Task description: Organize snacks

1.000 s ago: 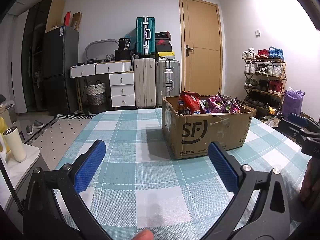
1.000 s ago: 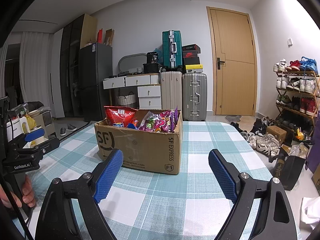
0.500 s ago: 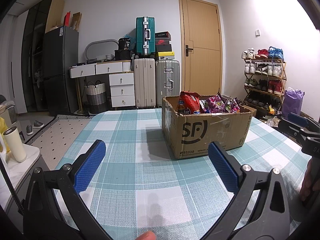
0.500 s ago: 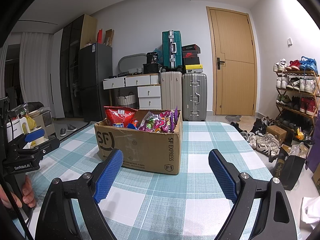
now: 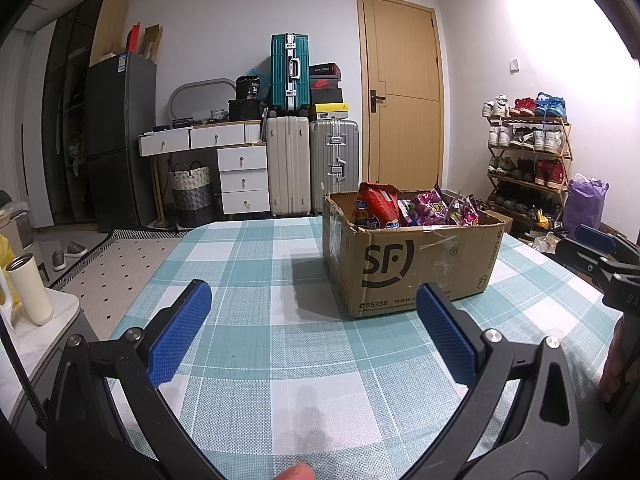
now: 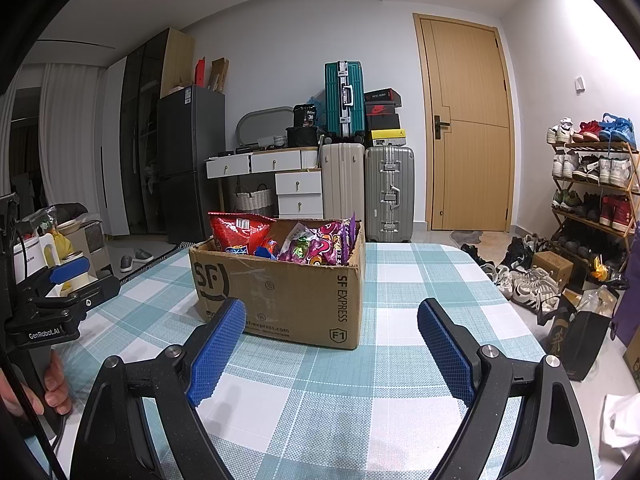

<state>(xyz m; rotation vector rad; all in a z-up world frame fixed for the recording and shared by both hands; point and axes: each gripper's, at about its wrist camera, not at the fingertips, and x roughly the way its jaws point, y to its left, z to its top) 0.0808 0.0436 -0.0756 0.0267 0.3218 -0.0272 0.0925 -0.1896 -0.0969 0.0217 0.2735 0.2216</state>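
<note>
A brown cardboard box (image 5: 416,268) (image 6: 280,296) printed with "SF" stands on the teal-and-white checked table (image 5: 312,380) (image 6: 340,400). It holds a red snack bag (image 5: 376,206) (image 6: 238,232) and several purple and mixed packets (image 5: 436,210) (image 6: 316,246). My left gripper (image 5: 312,308) hovers open over the cloth, short of the box and to its left. My right gripper (image 6: 332,320) is open too, its blue pads (image 6: 218,348) wide apart in front of the box's near corner. Nothing is between either pair of fingers.
Each gripper appears at the edge of the other's view, held by a hand (image 6: 52,388). Beyond the table stand suitcases (image 5: 290,160), white drawers (image 5: 240,176), a fridge (image 5: 116,140), a door (image 5: 400,100) and a shoe rack (image 5: 528,152). A cream flask (image 5: 30,288) stands left.
</note>
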